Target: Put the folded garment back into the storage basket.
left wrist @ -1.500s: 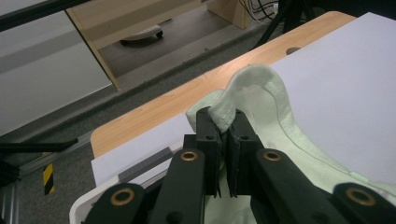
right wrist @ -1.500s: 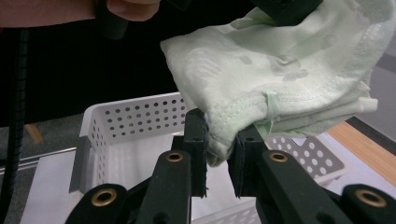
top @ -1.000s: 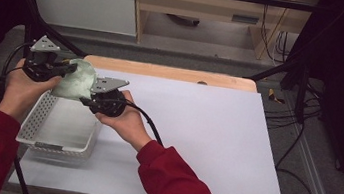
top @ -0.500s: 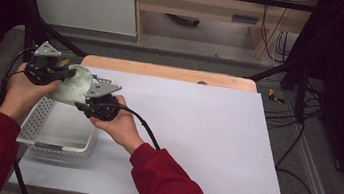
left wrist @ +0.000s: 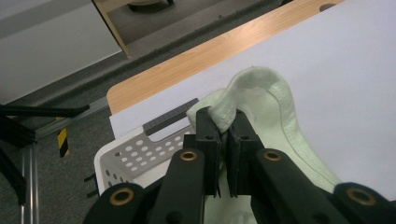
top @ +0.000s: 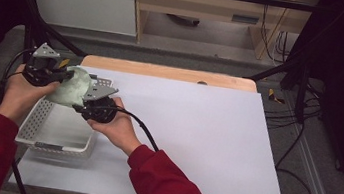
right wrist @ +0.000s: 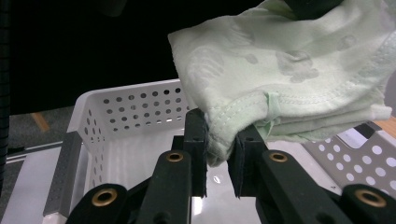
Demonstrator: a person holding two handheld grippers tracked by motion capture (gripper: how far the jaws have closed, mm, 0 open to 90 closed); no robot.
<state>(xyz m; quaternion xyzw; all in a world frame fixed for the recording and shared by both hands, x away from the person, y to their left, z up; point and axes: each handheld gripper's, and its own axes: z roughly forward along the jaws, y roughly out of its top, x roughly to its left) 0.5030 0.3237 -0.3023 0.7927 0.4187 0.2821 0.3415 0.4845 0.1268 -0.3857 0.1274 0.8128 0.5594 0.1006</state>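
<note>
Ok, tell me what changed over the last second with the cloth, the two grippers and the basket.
The right gripper moved left and a little down, toward the left gripper, so the pale green cloth bunched up between them and now hangs lower over the white basket. Nothing was let go or newly taken: both grippers kept their fingers shut on the cloth's hems. The left gripper and the basket stayed where they were.

The high view is looking down over the counter (top: 196, 130) from above; both gripper views are looking closely along their jaws, sharing the white basket (right wrist: 140, 112) at lower left
</note>
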